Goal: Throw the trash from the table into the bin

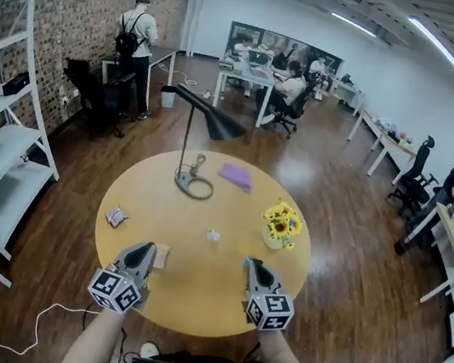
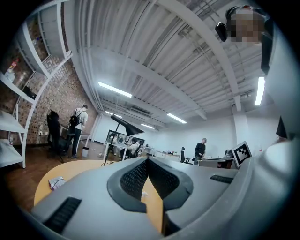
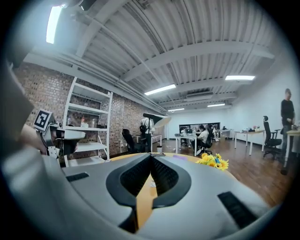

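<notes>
Both claws hover clenched and empty over the near edge of the round yellow surface [image 1: 195, 297], with none of the trash picked up yet. The left claw [image 1: 148, 248] has its jaws pressed together on nothing. A small tan scrap [image 1: 161, 256] lies just beside its tip on the right, and a crumpled wrapper [image 1: 115, 217] sits ahead and to its left. A white scrap [image 1: 212, 235] lies ahead, between the two claws. The right claw [image 1: 253, 264] is likewise closed on nothing. A blue bit [image 1: 246, 262], too small to identify, sits just left of its tip, and a pot of sunflowers [image 1: 280, 225] stands ahead to its right.

The step in hand looks like the first pick. The jaws should open before either claw descends, and the nearest piece is the natural start. Such light scraps will likely skid, so a steep approach that pins each piece against the surface should serve best. The likely bin [image 1: 168, 96] stands on the floor well beyond both claws, so each grip must be firm enough for the carry. The reach should stay clear of the sunflowers and of the desk lamp [image 1: 193, 185] beyond the left claw.
</notes>
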{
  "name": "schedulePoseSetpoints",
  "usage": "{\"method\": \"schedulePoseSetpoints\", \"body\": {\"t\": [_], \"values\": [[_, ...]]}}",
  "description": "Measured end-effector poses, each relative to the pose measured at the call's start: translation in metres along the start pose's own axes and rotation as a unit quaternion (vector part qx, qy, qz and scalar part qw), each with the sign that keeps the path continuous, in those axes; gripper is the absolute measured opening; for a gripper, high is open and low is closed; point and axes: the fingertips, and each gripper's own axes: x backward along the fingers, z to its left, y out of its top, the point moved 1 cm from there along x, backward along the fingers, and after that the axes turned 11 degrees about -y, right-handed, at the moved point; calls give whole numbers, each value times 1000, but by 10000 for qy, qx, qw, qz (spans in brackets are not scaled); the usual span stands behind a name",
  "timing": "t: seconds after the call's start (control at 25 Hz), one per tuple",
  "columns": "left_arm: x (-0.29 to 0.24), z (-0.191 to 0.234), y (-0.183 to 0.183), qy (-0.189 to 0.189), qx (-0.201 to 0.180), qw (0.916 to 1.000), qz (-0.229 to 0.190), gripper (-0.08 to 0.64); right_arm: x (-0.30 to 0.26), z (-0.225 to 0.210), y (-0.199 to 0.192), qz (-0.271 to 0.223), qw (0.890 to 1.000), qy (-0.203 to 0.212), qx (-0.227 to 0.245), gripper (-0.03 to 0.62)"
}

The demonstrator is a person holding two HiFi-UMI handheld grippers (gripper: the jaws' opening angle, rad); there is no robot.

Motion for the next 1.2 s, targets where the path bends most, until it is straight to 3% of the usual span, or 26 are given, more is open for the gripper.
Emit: {"method": "schedulePoseSetpoints", "body": {"t": [0.2, 0.48, 0.88, 1.2], "values": [[10, 17, 3, 231, -18, 9997, -12, 0, -13, 11, 3, 32, 10000, 82, 47, 0], [4, 13, -1, 201, 2, 9997, 110, 0, -20, 15, -1, 49, 9990, 163, 412, 0], [10, 31, -7, 551, -33, 9984, 119, 0, -29, 8, -11, 201, 9989, 147, 390, 0], [22, 57, -13, 529, -30, 9980, 333, 0, -60, 48, -20, 324, 9985, 303, 311, 0]]}}
